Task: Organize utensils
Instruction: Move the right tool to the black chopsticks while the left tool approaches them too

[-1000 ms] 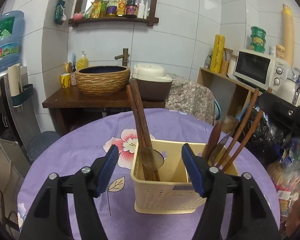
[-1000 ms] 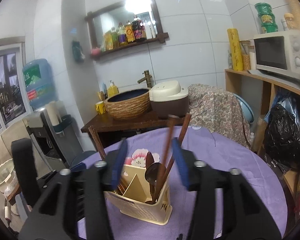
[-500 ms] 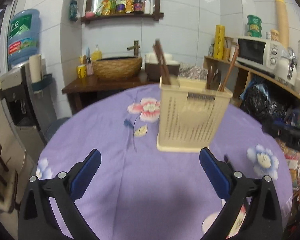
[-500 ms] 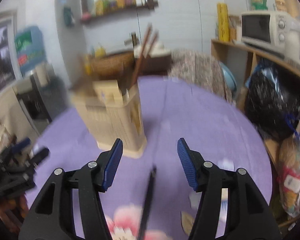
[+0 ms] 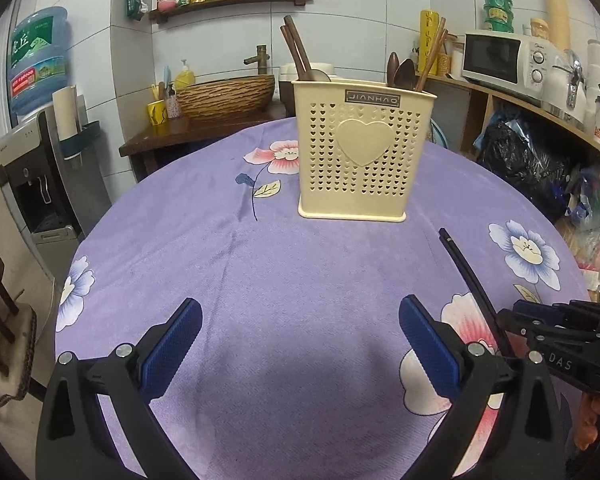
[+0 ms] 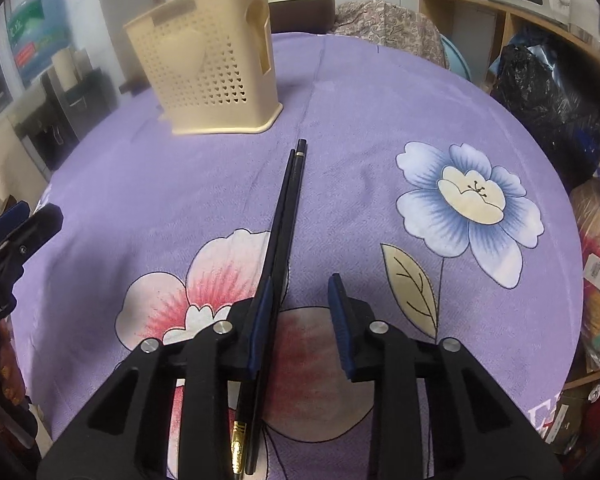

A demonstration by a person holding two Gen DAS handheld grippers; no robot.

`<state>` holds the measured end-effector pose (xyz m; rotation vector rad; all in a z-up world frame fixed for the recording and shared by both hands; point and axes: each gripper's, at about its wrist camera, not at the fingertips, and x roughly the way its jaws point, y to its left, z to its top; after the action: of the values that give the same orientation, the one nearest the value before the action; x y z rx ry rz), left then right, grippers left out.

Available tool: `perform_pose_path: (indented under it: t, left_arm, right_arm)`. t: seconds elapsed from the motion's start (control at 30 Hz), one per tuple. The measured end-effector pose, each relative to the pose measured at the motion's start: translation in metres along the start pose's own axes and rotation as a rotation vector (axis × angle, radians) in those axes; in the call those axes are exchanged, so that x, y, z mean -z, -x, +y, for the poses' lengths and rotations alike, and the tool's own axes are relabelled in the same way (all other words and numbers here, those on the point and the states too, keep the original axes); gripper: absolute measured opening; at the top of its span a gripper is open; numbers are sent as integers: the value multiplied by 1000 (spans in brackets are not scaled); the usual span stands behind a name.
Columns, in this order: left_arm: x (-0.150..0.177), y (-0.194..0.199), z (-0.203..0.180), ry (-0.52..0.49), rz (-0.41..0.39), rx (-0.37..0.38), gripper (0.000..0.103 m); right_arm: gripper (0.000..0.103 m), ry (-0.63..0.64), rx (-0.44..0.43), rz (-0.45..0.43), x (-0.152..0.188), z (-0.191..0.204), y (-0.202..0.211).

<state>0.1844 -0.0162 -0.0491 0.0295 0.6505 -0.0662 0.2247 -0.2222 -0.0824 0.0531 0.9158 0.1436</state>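
Purple tablecloth [image 5: 284,280]: cream caddy [image 5: 364,152] holds wooden chopsticks [image 5: 296,50] and spoons [image 5: 402,72].

The walls [image 5: 380,8] are clad in large white tiles. On the far wall a wooden shelf [image 5: 236,0] is loaded with bottles. Below it, a dark wooden stand [image 5: 172,136] is topped by a woven basin [image 5: 226,96]. At the left a water dispenser [image 5: 36,168] is capped by a blue bottle [image 5: 38,64]. On the right a wooden rack [image 5: 540,112] is occupied by a white microwave [image 5: 508,58]. The round counter [image 5: 300,272] is draped in purple floral cloth.
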Motion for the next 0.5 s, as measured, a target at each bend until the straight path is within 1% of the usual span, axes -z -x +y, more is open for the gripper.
perform_pose_path:
  t: [0.2, 0.27, 0.37, 0.4, 0.43, 0.5]
  left_arm:
    - [4, 1, -2, 1, 8, 4, 98]
    - [3, 2, -3, 2, 9, 5, 98]
    - [3, 2, -2, 5, 8, 9, 98]
    - [3, 2, -2, 5, 10, 10, 98]
    - [4, 2, -2, 5, 12, 9, 98]
    - [4, 2, -1, 5, 13, 5, 98]
  right_arm:
    - [29, 29, 29, 29, -1, 2, -1]
    - [29, 54, 53, 33, -2, 9, -3]
    - [26, 73, 77, 29, -2, 13, -9]
    - [21, 72, 78, 27, -3, 14, -10]
    - [13, 71, 76, 28, -5, 14, -11]
    - [8, 74, 87, 21, -6, 14, -12]
